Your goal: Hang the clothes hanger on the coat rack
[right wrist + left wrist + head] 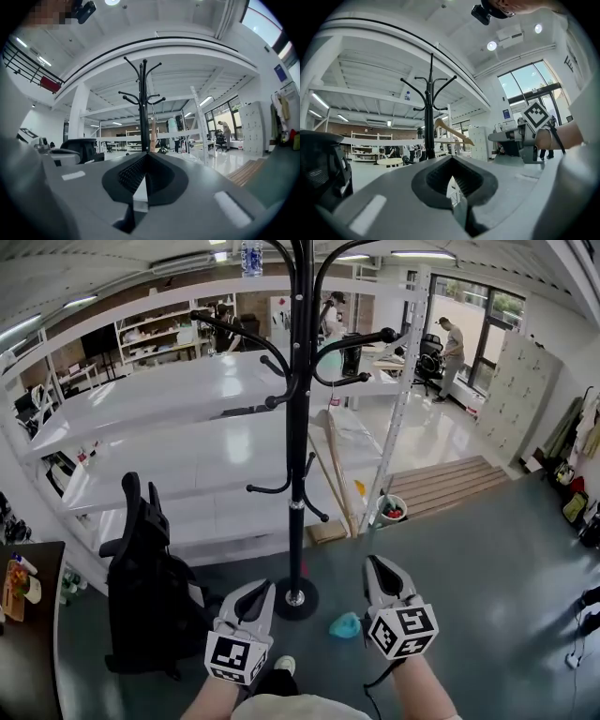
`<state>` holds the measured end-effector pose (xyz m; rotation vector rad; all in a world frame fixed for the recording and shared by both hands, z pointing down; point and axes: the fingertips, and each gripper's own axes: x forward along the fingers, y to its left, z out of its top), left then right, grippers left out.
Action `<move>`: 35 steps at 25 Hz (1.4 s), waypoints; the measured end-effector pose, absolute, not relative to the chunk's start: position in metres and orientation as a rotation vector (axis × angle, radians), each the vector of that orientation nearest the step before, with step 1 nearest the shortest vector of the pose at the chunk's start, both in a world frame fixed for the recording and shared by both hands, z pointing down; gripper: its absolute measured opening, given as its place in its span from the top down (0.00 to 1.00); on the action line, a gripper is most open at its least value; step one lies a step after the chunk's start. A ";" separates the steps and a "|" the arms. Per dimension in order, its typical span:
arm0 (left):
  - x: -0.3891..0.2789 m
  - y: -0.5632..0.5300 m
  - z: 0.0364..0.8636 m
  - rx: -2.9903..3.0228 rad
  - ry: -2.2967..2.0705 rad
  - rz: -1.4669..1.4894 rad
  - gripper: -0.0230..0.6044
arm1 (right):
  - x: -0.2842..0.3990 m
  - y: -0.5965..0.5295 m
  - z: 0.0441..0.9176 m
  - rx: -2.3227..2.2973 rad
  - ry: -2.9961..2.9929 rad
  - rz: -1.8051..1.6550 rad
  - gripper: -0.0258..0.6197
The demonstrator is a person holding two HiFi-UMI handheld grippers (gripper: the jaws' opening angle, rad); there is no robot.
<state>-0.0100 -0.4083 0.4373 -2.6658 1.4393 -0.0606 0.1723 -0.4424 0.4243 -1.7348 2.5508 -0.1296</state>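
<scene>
Left gripper view: tan wooden hanger [453,131] beside rack [429,103].

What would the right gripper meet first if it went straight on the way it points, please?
Probably the coat rack pole, almost dead ahead of the right gripper; the hanger hangs just right of it. Depth is unclear.

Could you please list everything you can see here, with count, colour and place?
coat rack: one, black, centre of the floor
clothes hanger: one, wooden, hanging on the coat rack
office chair: one, black, left of the rack
small object: one, teal, floor beside the rack's base
bucket: one, white, floor behind the rack
shelving: one, white, behind the rack
person: one, pale top, far right by the windows
left gripper: one, grey, shut, empty, bottom left
right gripper: one, grey, shut, empty, bottom right
</scene>
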 end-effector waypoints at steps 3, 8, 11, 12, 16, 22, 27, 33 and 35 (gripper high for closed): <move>-0.008 -0.392 0.445 -2.672 1.448 -0.066 0.96 | 0.172 -0.421 0.448 -1.759 2.573 -0.159 0.92; -0.005 -0.364 0.454 -2.681 1.452 -0.081 0.96 | 0.171 -0.391 0.469 -1.759 2.585 -0.192 0.92; -0.010 -0.352 0.458 -2.677 1.476 -0.095 0.96 | 0.170 -0.379 0.475 -1.752 2.585 -0.217 0.92; -0.012 -0.349 0.459 -2.675 1.485 -0.097 0.96 | 0.168 -0.376 0.475 -1.742 2.593 -0.222 0.92; -0.018 -0.332 0.457 -2.664 1.497 -0.090 0.96 | 0.158 -0.357 0.477 -1.701 2.640 -0.220 0.92; -0.030 -0.299 0.454 -2.660 1.483 -0.096 0.96 | 0.141 -0.322 0.477 -1.681 2.648 -0.201 0.92; -0.049 -0.251 0.450 -2.662 1.475 -0.087 0.96 | 0.117 -0.274 0.475 -1.699 2.656 -0.171 0.92; -0.075 -0.183 0.450 -2.690 1.458 -0.078 0.96 | 0.086 -0.200 0.482 -1.723 2.674 -0.208 0.92; -0.082 -0.158 0.452 -2.700 1.444 -0.076 0.96 | 0.079 -0.174 0.482 -1.738 2.676 -0.205 0.92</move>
